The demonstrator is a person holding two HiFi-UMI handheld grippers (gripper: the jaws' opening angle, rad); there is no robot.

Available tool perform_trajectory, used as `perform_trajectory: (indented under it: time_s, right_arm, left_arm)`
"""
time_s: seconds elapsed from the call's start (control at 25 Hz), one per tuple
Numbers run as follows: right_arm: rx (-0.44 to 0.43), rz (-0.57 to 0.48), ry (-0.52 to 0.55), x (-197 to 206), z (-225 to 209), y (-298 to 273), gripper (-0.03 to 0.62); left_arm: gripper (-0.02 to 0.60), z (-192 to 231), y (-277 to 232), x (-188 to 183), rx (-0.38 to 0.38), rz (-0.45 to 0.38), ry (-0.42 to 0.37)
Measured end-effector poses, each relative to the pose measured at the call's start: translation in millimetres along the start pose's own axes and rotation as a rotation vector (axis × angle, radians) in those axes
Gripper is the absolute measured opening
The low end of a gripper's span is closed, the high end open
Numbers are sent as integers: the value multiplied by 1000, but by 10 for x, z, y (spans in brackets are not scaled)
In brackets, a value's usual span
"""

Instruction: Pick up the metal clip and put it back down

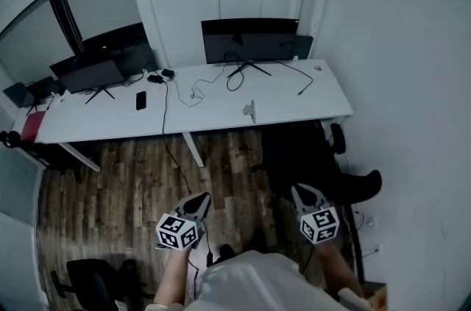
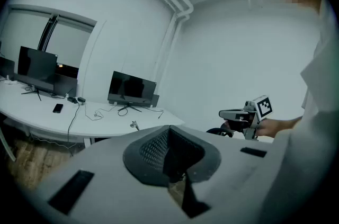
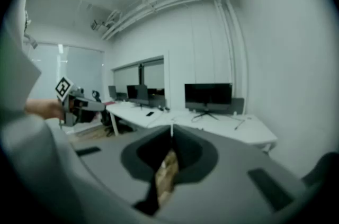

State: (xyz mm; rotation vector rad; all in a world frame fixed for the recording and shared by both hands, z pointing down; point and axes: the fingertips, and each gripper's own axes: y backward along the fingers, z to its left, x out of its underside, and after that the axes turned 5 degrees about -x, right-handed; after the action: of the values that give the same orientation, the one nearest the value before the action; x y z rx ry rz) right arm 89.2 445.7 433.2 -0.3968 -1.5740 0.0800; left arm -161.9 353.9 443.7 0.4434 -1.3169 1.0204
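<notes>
1. The left gripper and right gripper are held low in front of the person, side by side but apart, both tipped slightly down.
2. Each gripper's jaws are pressed together with nothing between them.
3. Beyond them are a wooden floor and a dark chair.
4. The clip sits on the white desk, near its front edge and well apart from both grippers.
5. A phone lies further left on the desk.
6. A monitor stands behind the clip.
</notes>
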Motion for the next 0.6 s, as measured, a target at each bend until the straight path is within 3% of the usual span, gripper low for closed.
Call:
perform_trajectory:
  time_s: [0.6]
  right_arm:
    - [19, -6, -15, -59, 85, -130, 34]
  left_arm:
    - [32, 153, -68, 7, 34, 13, 3]
